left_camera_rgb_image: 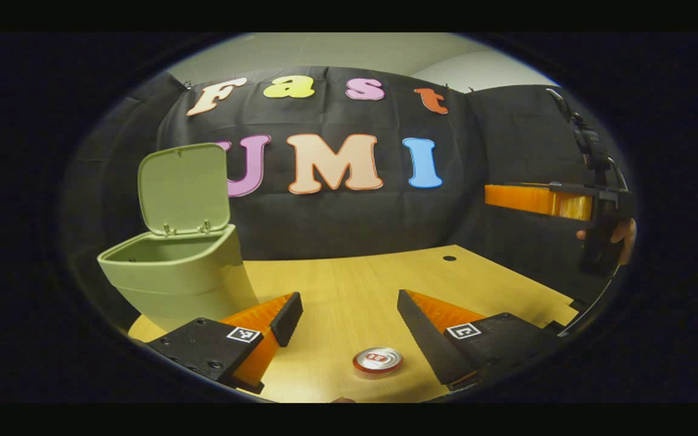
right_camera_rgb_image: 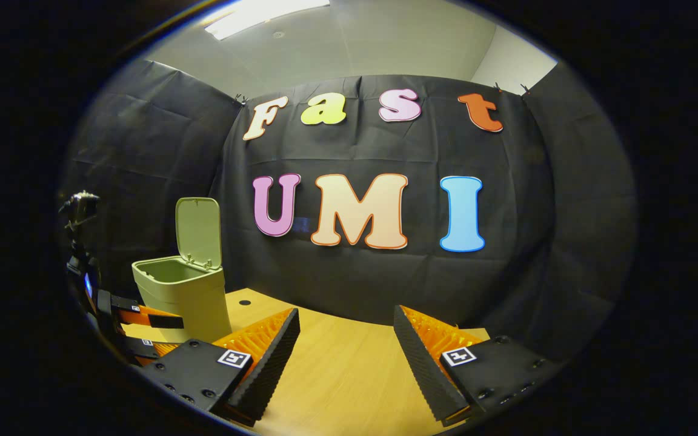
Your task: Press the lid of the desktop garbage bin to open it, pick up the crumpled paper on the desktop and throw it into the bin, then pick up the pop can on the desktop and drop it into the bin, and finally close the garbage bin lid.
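A: Starting at the left, the garbage bin (left_camera_rgb_image: pixel 179 275) stands near the desk (left_camera_rgb_image: pixel 349 284) edge with its lid (left_camera_rgb_image: pixel 184 188) tipped straight up, so the mouth is wide open for a drop.

B: And the left gripper (left_camera_rgb_image: pixel 349 324)?

A: Fingers spread apart, holding nothing, hovering low over the desk. The pop can (left_camera_rgb_image: pixel 377 360) stands upright just below the gap, so I'd judge it's lining up a grab.

B: Crumpled paper?

A: Can't spot it; perhaps binned.

B: Further right?

A: The right gripper (right_camera_rgb_image: pixel 346 348) floats above the desk's right side, jaws apart and empty, seemingly keeping clear.
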Available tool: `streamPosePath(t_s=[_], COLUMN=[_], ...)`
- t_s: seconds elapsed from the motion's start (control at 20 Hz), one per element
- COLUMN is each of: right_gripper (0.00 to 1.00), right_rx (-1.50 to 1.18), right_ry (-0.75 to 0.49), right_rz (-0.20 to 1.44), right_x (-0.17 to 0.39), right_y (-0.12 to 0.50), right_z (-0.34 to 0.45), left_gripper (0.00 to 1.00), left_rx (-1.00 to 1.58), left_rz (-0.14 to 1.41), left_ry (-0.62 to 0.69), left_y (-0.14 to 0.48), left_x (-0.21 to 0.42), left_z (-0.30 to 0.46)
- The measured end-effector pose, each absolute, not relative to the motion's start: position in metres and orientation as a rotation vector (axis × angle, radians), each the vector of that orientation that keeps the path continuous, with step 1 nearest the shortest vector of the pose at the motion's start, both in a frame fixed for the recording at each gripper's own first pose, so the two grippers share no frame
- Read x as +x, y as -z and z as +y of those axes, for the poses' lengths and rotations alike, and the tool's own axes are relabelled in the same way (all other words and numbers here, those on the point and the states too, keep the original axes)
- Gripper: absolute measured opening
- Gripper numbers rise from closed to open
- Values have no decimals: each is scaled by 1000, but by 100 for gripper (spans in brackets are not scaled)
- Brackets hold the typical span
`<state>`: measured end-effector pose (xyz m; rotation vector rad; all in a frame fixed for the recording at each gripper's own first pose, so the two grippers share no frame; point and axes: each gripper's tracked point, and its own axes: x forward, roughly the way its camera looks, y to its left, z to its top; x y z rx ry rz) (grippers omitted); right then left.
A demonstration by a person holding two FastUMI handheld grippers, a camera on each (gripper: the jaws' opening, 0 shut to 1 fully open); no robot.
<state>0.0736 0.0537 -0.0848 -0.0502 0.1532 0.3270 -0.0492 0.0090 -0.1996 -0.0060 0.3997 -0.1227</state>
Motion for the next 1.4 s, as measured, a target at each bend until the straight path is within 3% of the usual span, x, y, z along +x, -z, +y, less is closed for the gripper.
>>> streamPosePath(t_s=[0.25, 0.3, 0.45, 0.55, 0.7, 0.95, 1.0, 1.4], right_gripper=[99, 99, 99, 98, 100, 98, 98, 98], right_rx=[-90, -101, -132, -129, -116, -105, -114, -79], right_ry=[-323, -325, -339, -346, -339, -320, -316, -315], right_rz=[199, 206, 234, 243, 253, 266, 266, 261], right_x=[59, 56, 46, 41, 39, 33, 32, 21], right_y=[99, 102, 112, 115, 116, 122, 123, 125], right_z=[34, 30, 22, 17, 5, -7, -9, 6], left_gripper=[95, 91, 99, 95, 99, 93, 77, 76], left_rx=[0, -6, -24, -31, -53, -27, -37, -60], left_rz=[500, 514, 562, 598, 646, 696, 688, 498], left_ry=[98, 97, 94, 74, 42, 36, 42, 61], left_y=[255, 264, 294, 313, 337, 361, 355, 250], left_x=[-61, -63, -72, -80, -88, -98, -97, -43], left_z=[-3, -6, -18, -19, -23, -25, -25, -6])
